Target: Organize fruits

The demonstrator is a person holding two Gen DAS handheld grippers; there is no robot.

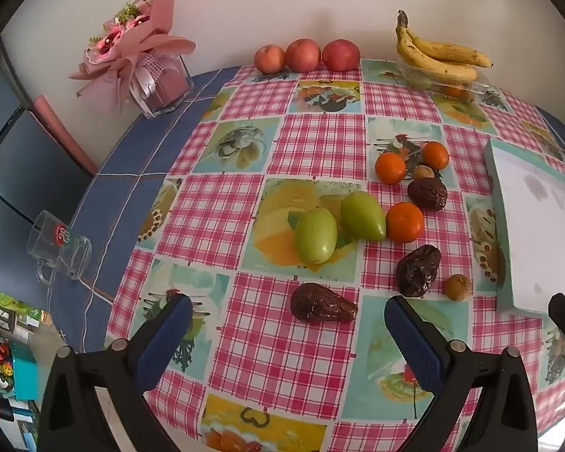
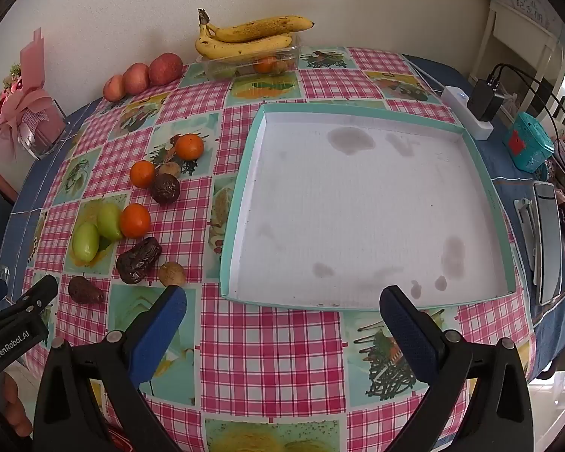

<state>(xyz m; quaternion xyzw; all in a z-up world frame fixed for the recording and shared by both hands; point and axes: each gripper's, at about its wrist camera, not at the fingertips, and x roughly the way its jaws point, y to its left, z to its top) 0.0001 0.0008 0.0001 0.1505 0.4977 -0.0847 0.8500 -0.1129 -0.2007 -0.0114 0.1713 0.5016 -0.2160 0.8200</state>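
Observation:
Loose fruit lies on the checked tablecloth: two green fruits (image 1: 316,235), three oranges (image 1: 405,222), three dark wrinkled fruits (image 1: 322,308) and two small brown ones (image 1: 458,287). My left gripper (image 1: 288,320) is open and empty, just short of the nearest dark fruit. My right gripper (image 2: 282,309) is open and empty at the near edge of the empty white tray with a teal rim (image 2: 241,173). The fruit cluster lies left of the tray in the right wrist view (image 2: 133,220).
Three red apples (image 1: 307,54) and bananas on a clear box (image 1: 439,56) sit by the back wall. A bouquet in a glass vase (image 1: 147,64) and a glass mug (image 1: 58,248) stand left. A charger (image 2: 484,100), a teal box (image 2: 529,145) and remotes (image 2: 546,241) lie right of the tray.

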